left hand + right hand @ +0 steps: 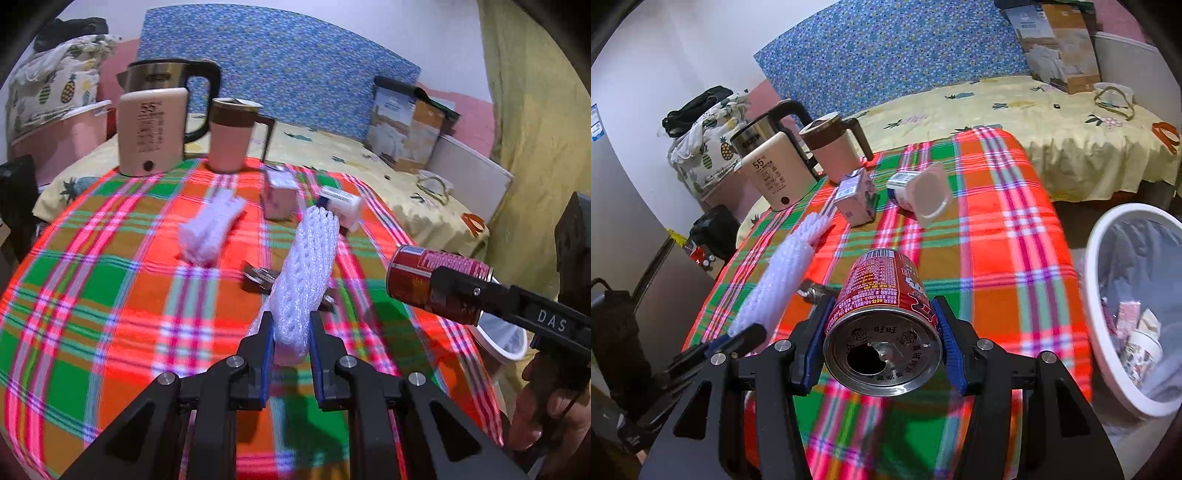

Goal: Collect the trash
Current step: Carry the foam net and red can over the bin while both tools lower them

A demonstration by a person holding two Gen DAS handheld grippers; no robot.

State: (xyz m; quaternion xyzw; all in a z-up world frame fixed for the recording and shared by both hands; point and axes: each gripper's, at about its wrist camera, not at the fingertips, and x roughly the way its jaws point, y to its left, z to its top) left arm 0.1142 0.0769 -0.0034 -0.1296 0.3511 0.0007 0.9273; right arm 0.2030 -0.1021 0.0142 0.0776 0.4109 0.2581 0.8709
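Red can (882, 321), opened end toward the camera, clamped in right hand-held gripper (882, 343) above tabletop (997, 236); bin (1108, 258) lies rightward, nearer this hand. Left hand-held gripper (291, 332) pinches foam net (306, 273), apparently lifted.

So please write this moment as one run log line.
left gripper: shut on foam net | right gripper: shut on red can | bin: right of table
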